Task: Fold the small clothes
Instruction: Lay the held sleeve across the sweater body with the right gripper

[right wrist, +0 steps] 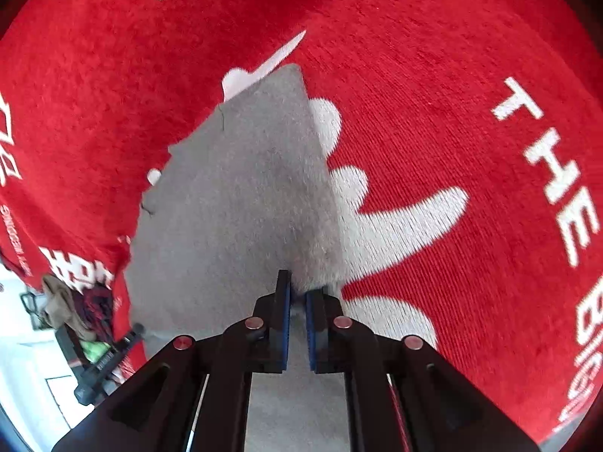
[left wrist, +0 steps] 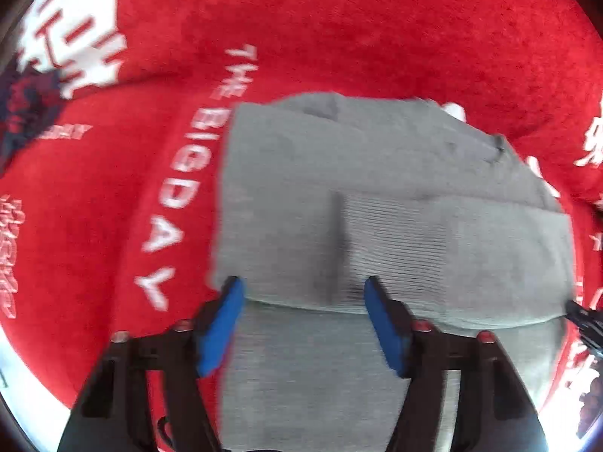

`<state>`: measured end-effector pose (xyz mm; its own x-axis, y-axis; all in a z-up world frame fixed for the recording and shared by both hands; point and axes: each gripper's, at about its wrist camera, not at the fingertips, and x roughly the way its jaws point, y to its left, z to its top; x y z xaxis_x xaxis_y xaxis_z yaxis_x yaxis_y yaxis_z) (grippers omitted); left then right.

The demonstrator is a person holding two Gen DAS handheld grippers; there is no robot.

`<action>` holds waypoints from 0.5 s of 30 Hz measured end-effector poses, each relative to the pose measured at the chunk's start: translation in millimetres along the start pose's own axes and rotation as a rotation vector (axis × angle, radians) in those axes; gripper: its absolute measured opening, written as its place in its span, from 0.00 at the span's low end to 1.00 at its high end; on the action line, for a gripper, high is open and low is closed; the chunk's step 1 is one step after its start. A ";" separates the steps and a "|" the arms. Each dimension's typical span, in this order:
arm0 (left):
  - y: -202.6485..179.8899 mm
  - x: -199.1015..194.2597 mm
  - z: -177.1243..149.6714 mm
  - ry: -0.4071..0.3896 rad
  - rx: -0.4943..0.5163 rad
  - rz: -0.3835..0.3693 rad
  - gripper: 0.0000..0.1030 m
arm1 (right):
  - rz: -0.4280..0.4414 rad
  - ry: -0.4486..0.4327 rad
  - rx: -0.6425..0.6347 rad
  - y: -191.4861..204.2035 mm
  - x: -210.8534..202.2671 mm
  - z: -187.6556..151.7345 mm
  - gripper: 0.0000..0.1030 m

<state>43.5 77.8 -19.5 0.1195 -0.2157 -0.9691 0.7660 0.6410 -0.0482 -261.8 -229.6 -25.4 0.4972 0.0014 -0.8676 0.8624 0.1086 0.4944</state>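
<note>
The left claw [left wrist: 301, 293] is hanging spread apart over the grey garment [left wrist: 377, 196], its blue pads [left wrist: 222, 324] standing clear on either side of a folded edge and pressing on nothing. The right claw [right wrist: 297, 293] is pressed together, and its pads [right wrist: 285, 324] are pinching the near edge of the grey garment [right wrist: 233, 203], with cloth showing in the narrow slit between them.

The garment is lying on a red plush cover [left wrist: 339, 26], which is spreading over the whole surface beneath both claws. In the left wrist view the cloth is doubled, a ribbed upper layer [left wrist: 452, 256] lying over a smoother lower one, and its long axis is running away from the camera towards the top of the picture. In the right wrist view it is narrowing to a corner that is pointing away from the claw and slightly to the left.

White lettering woven into the cover is reading "THE BIGDAY" [left wrist: 188, 173] beside the garment's left edge, and the same words are curving down the right side in the right wrist view [right wrist: 554, 173]. Large white characters [left wrist: 75, 37] are sitting further off; they are too distorted to read.

At the lower left of the right wrist view a pale floor [right wrist: 22, 358] and a heap of dark and tan items [right wrist: 75, 309] are showing past the cover's edge.
</note>
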 end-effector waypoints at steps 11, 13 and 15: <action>-36.9 0.9 16.4 0.002 0.067 0.022 0.66 | -0.111 -0.076 -0.164 39.3 -21.8 5.0 0.09; -42.8 14.7 16.2 0.026 0.071 0.045 0.66 | -0.141 -0.052 -0.195 42.6 -8.7 9.4 0.09; -42.2 23.1 12.7 0.043 0.070 0.070 0.67 | -0.206 -0.010 -0.233 41.7 6.8 10.2 0.09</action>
<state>22.0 36.4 -36.8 0.1485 -0.1392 -0.9791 0.7992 0.6000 0.0359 -221.5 -235.2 -10.2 0.3157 -0.0543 -0.9473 0.9008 0.3307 0.2812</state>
